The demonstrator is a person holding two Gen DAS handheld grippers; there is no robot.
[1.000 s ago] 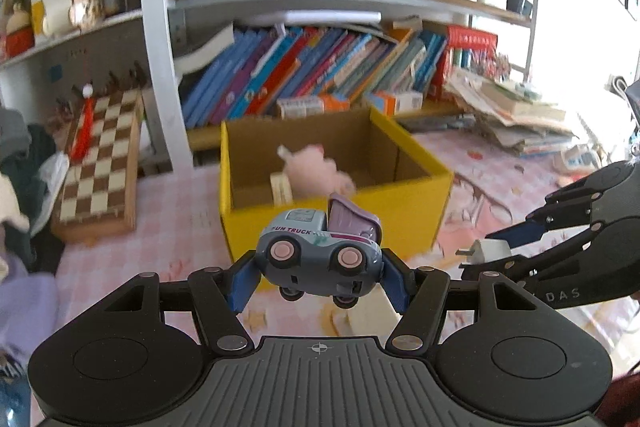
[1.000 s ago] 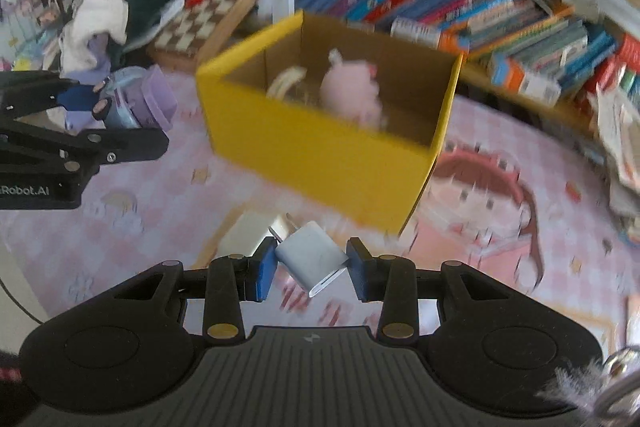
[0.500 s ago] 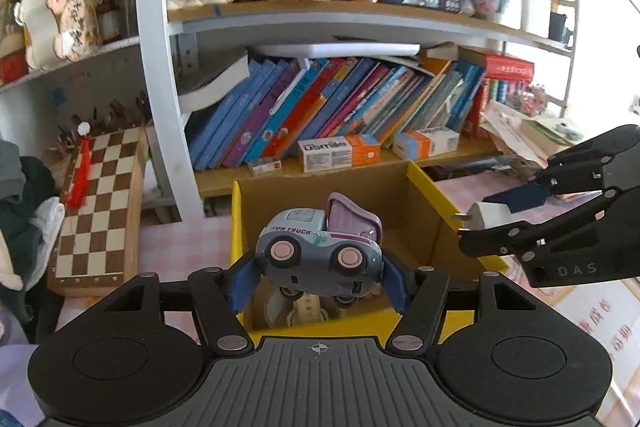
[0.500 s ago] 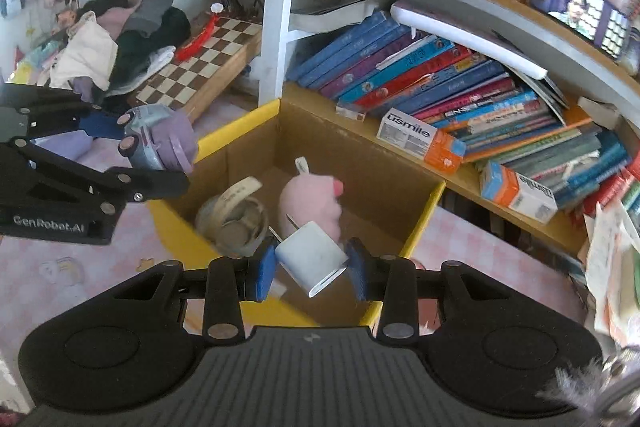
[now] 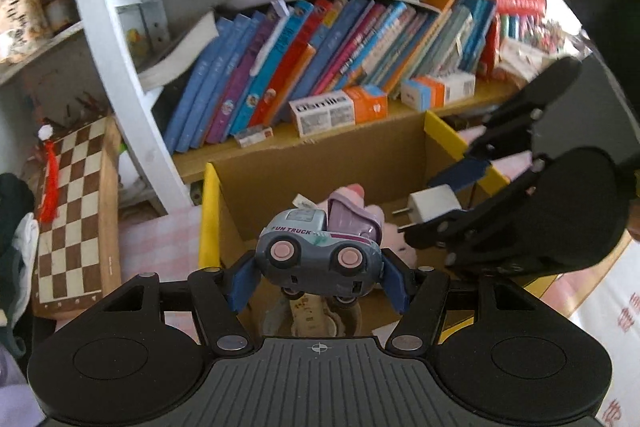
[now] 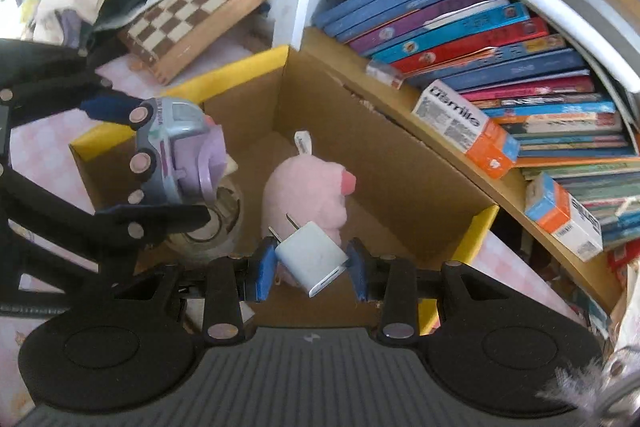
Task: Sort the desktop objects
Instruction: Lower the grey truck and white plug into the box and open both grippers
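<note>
The left tool (image 5: 319, 277) is pinching a grey toy truck (image 5: 318, 251) between its blue pads, and the right tool (image 6: 311, 269) is pinching a white charger plug (image 6: 311, 253), both hanging over the open yellow cardboard box (image 6: 486, 223). Inside the box a pink plush toy (image 6: 308, 187) is lying at the middle, with a tape roll (image 6: 218, 227) to its left. Farther away, a shelf of leaning books (image 5: 320, 67) is standing behind the box, and a chessboard (image 5: 76, 211) is lying at the far left on the pink surface (image 5: 160, 239).
</note>
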